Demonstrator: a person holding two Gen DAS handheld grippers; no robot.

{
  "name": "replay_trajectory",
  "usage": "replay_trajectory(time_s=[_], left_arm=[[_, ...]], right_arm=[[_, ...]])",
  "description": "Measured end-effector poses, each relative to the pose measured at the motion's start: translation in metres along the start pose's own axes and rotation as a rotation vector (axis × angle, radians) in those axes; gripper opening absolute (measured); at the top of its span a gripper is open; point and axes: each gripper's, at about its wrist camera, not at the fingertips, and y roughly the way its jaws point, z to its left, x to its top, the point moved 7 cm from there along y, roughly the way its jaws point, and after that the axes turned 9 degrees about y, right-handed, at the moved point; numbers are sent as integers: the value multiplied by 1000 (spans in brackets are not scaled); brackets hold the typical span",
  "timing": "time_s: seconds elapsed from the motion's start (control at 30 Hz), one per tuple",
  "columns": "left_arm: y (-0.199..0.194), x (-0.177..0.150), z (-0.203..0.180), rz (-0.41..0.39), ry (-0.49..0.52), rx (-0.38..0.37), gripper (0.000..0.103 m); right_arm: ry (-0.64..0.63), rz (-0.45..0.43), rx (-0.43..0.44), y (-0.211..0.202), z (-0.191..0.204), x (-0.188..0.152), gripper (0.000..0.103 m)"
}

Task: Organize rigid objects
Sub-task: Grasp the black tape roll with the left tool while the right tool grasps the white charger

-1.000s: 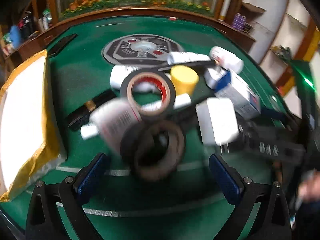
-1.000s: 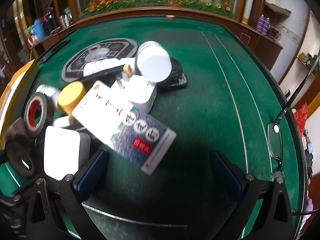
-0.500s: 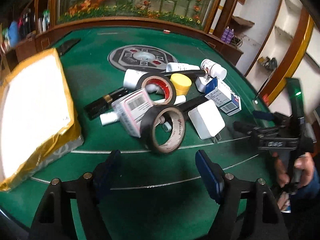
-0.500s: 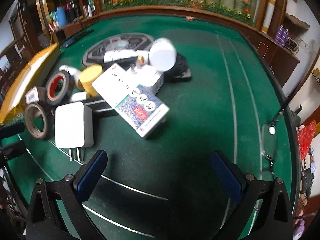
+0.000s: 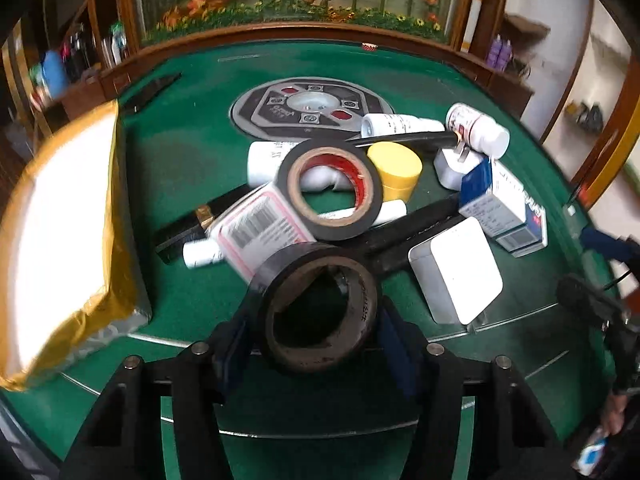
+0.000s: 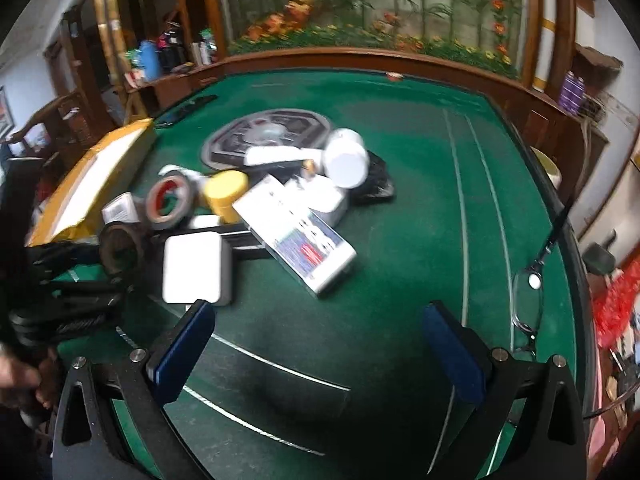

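My left gripper (image 5: 316,340) is shut on a black tape roll (image 5: 320,304), its blue pads pressed on both sides; the roll also shows in the right wrist view (image 6: 120,248). Behind it lies a pile: a second black tape roll with red core (image 5: 332,192), a pink-labelled box (image 5: 260,232), a yellow cap (image 5: 396,168), a white charger (image 5: 460,268), a blue-and-white medicine box (image 5: 504,208) and white bottles (image 5: 476,128). My right gripper (image 6: 320,348) is open and empty above bare green felt, right of the white charger (image 6: 196,268).
A yellow padded envelope (image 5: 60,220) lies at the left. A round grey panel (image 5: 308,108) sits in the table's middle. Glasses (image 6: 528,300) lie near the right edge. The wooden rim (image 6: 360,60) bounds the green table.
My left gripper moved forward and closed on the near black tape roll. My right gripper pulled back and up, away from the pile.
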Motion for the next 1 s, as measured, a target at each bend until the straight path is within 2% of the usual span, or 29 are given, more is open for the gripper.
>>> replay_trajectory(time_s=[0.2, 0.27, 0.3, 0.37, 0.5, 0.63, 0.67, 0.7, 0.77, 0.83, 1.0], left_arm=[[-20, -22, 18, -2, -78, -91, 62], [-25, -26, 22, -12, -74, -71, 62], [-27, -28, 24, -16, -73, -59, 62], [-28, -32, 24, -12, -83, -70, 62], [-29, -35, 22, -21, -75, -63, 63], [-30, -37, 22, -29, -72, -58, 62], [-30, -38, 22, -29, -69, -57, 62], [-31, -38, 22, -31, -66, -55, 63], [-33, -39, 22, -34, -64, -56, 62], [-37, -39, 24, -47, -69, -62, 63], [-44, -36, 30, -66, -89, -63, 63]], right_arm=[[-68, 12, 163, -7, 37, 1, 103], [-88, 41, 231, -3, 54, 1, 103], [-87, 52, 239, 0, 59, 1, 102], [-84, 73, 224, 10, 65, 4, 99], [-82, 122, 185, 30, 71, 5, 83], [-70, 149, 140, 48, 74, 4, 82], [-76, 151, 135, 51, 75, 4, 78], [-88, 156, 115, 56, 77, 2, 62], [-93, 174, 105, 62, 79, -2, 46], [-94, 160, 95, 60, 77, -3, 46], [-68, 158, 180, 48, 80, -5, 46]])
